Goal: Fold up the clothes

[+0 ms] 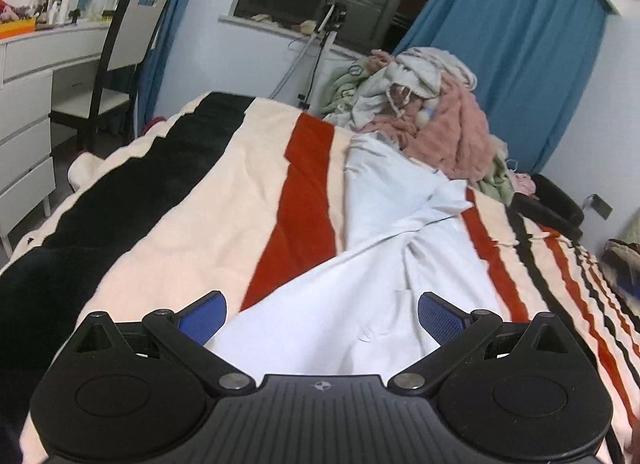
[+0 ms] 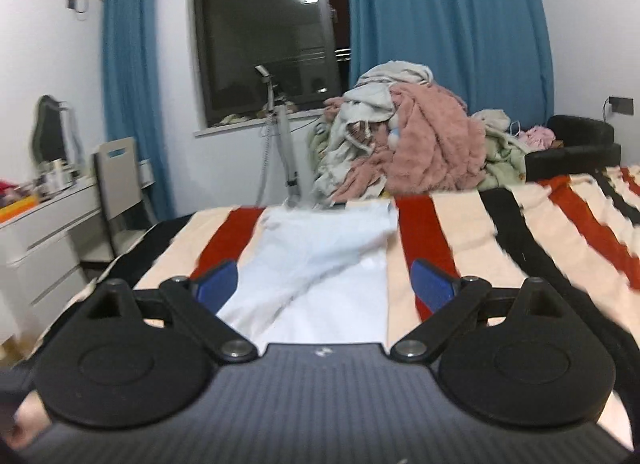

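A white garment (image 1: 372, 260) lies spread lengthwise on the striped blanket (image 1: 192, 216), with creases and one part folded across it. My left gripper (image 1: 322, 314) is open just above the garment's near end, its blue pads wide apart. In the right wrist view the same white garment (image 2: 320, 264) lies flat, its far edge near the clothes pile. My right gripper (image 2: 324, 284) is open over the garment's near part, holding nothing.
A pile of pink, white and green clothes (image 1: 424, 104) sits at the far end of the bed (image 2: 500, 224). A chair (image 1: 120, 64) and white dresser (image 1: 28, 112) stand left. A black seat (image 2: 576, 144) is at the far right. Blue curtains hang behind.
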